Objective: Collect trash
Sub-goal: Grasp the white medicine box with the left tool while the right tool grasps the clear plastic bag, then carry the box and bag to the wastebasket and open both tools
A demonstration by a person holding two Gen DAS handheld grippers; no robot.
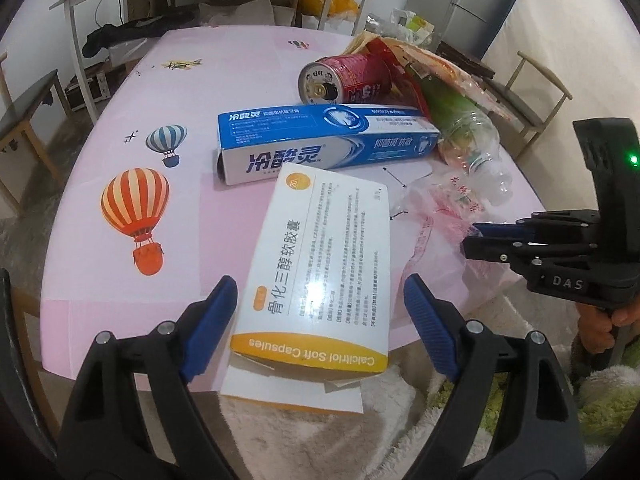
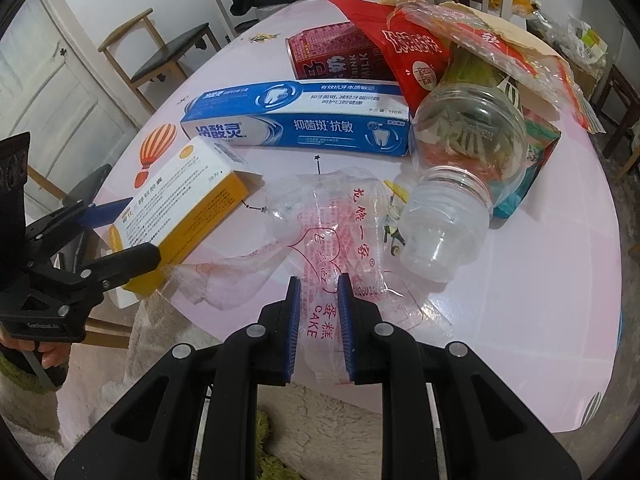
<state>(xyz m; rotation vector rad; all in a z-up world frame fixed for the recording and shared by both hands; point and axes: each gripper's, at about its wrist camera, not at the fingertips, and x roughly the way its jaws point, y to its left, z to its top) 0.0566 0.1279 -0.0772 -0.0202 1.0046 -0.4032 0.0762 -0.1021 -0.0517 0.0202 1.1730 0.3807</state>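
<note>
left gripper (image 1: 316, 312) stands spread wide around the white and yellow capsule box (image 1: 320, 264), pads clear of it. right gripper (image 2: 319, 328) is clamped on the clear cake wrapper (image 2: 332, 240) on the pink table (image 2: 520, 280).

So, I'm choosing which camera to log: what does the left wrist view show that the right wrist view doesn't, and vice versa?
Only the left wrist view shows the can's open top, the blue striped balloon print and the capsule box's English label. Only the right wrist view shows the cake wrapper's print between the right tongs and the teal packet behind the bottle. Both show the toothpaste box, clear bottle, red bag and pink table.
</note>
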